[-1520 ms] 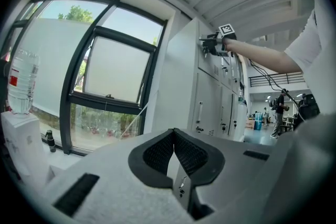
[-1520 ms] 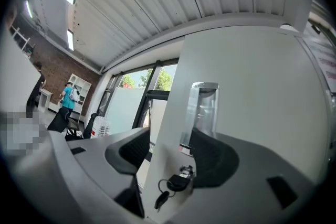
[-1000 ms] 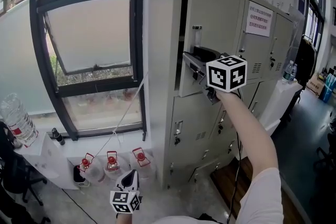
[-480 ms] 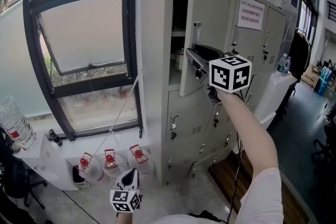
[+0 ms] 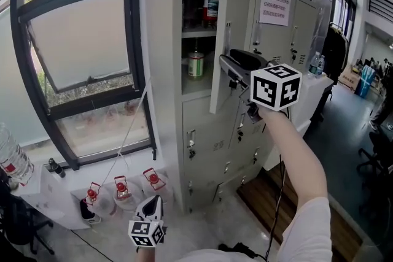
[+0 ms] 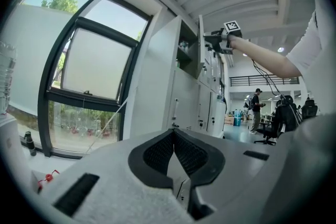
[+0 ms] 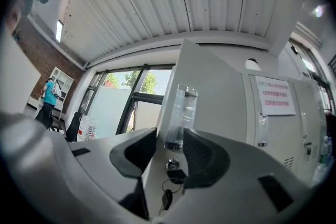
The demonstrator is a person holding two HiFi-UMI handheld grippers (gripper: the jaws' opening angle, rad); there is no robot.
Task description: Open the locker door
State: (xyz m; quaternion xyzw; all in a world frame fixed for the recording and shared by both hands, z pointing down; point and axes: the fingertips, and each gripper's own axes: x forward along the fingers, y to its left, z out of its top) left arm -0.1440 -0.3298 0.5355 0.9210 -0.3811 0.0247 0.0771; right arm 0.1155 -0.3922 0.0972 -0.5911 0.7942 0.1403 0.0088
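showing, head view, the top-left locker door (image 5: 231, 9) standing ajar, right gripper (image 5: 232, 70) at its edge; left gripper view, left gripper (image 6: 173, 132) closed, empty; right gripper view, jaws, just eased wider, clamping the door edge beside its clear handle (image 7: 181, 115).

The right arm (image 5: 295, 156) stretches forward and up. Its right gripper (image 5: 228, 64) grips the edge of the locker door (image 5: 221, 15), and its jaws have just been opening slightly. The left gripper (image 5: 152, 208) hangs low, jaws together and empty.
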